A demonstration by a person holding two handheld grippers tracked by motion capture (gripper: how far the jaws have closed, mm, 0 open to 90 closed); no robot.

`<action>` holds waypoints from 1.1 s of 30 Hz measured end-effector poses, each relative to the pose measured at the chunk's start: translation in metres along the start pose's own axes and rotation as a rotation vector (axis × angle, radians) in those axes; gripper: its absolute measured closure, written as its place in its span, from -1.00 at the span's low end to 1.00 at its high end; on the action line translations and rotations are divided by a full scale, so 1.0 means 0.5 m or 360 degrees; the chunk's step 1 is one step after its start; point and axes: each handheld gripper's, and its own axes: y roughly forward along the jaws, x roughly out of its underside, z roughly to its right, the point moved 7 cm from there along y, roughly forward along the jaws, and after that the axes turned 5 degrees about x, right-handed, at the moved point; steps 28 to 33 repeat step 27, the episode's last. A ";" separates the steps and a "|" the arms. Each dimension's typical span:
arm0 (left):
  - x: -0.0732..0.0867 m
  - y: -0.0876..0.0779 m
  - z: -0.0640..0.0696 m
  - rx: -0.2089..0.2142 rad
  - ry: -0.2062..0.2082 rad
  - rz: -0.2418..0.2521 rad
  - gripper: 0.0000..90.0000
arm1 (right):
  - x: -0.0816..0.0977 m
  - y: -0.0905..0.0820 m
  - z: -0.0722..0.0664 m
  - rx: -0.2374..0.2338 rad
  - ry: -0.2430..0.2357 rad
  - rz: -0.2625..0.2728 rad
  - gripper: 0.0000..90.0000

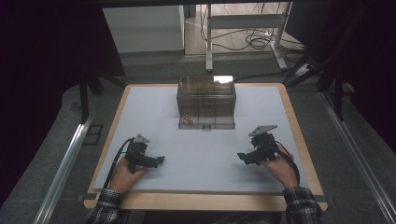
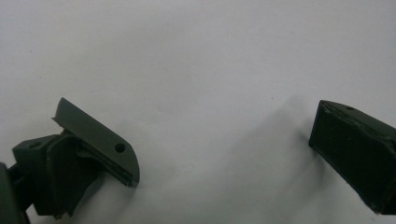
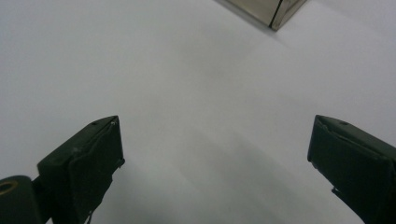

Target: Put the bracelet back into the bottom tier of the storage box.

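Observation:
A clear brownish plastic box (image 1: 206, 101) stands at the back middle of the white mat (image 1: 201, 154); some small golden bits lie in its front left corner. My left gripper (image 1: 159, 160) rests low on the mat at the front left, pointing right. In the left gripper view its jaws stand wide apart over bare mat, left gripper (image 2: 222, 154) open and holding nothing. My right gripper (image 1: 242, 157) lies at the front right, pointing left. Its jaws are spread wide in the right gripper view, right gripper (image 3: 215, 149) open over bare mat, with a corner of the box (image 3: 271, 10) at the top.
The mat lies on a wooden table (image 1: 205, 200) whose edge runs along the front. Metal rails (image 1: 65, 168) flank the table on both sides. Behind it stand a white desk frame (image 1: 243, 28) and cables on the floor.

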 end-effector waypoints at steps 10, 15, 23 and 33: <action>0.000 0.000 0.000 -0.0002 -0.0001 -0.0001 -1.00 | 0.051 -0.003 0.012 0.0019 0.0016 -0.0046 -1.00; 0.000 0.000 0.000 -0.0002 -0.0002 -0.0001 -1.00 | 0.079 -0.006 0.017 0.0012 0.0034 -0.0067 -1.00; 0.000 0.000 0.000 -0.0002 -0.0002 0.0000 -1.00 | 0.112 -0.004 0.027 0.0021 0.0032 -0.0049 -1.00; 0.000 0.000 -0.001 0.0001 0.0001 -0.0001 -1.00 | 0.114 -0.004 0.027 0.0024 0.0039 -0.0036 -1.00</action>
